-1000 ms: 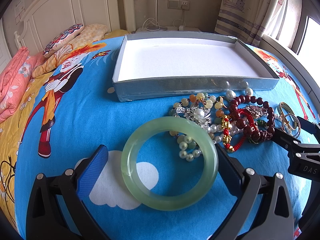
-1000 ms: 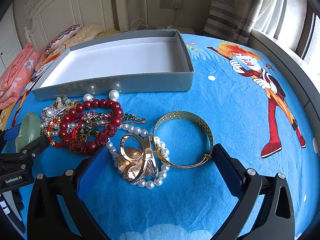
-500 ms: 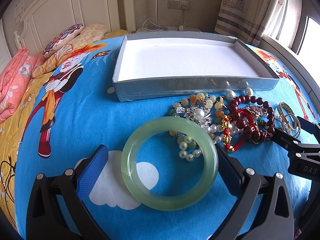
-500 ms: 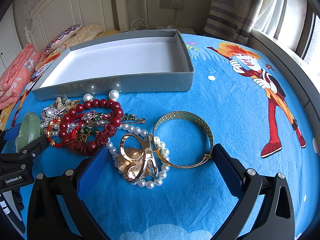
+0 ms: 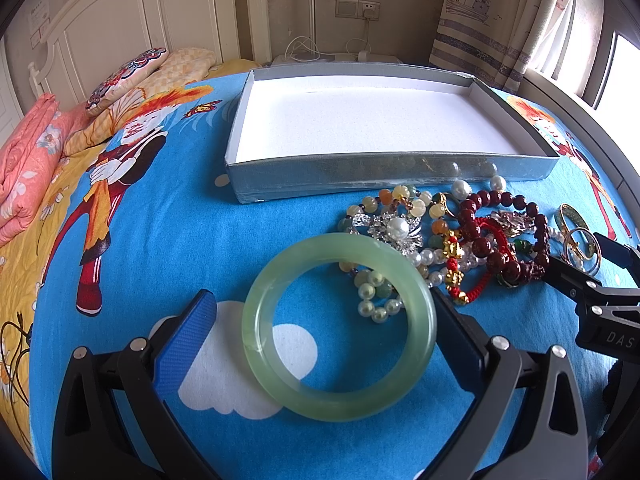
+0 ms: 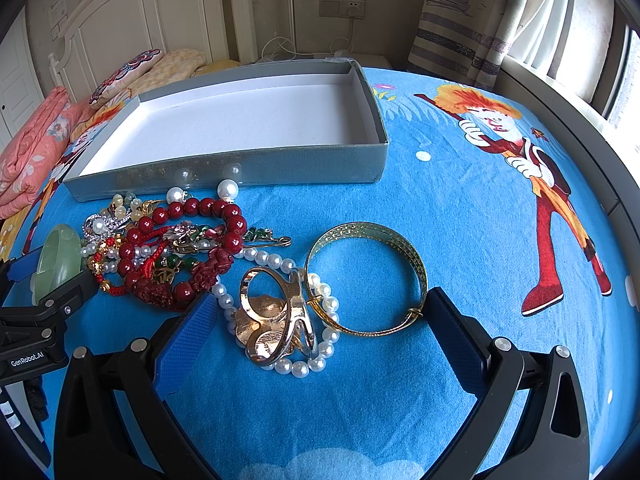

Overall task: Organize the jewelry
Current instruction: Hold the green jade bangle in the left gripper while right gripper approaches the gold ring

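Jade bangle (image 5: 338, 340) hides part of a pearl strand (image 5: 376, 300).

Tray (image 5: 392, 178) far on the bed (image 5: 160, 240), jewelry heap (image 5: 452, 236) near its front wall, bangle (image 5: 340, 340) nearer left, cuff (image 6: 372, 280) right

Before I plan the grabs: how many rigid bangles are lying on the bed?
2. The green jade bangle lies between the left gripper's open fingers; the gold bangle lies between the right gripper's. The bead pile could hide others.
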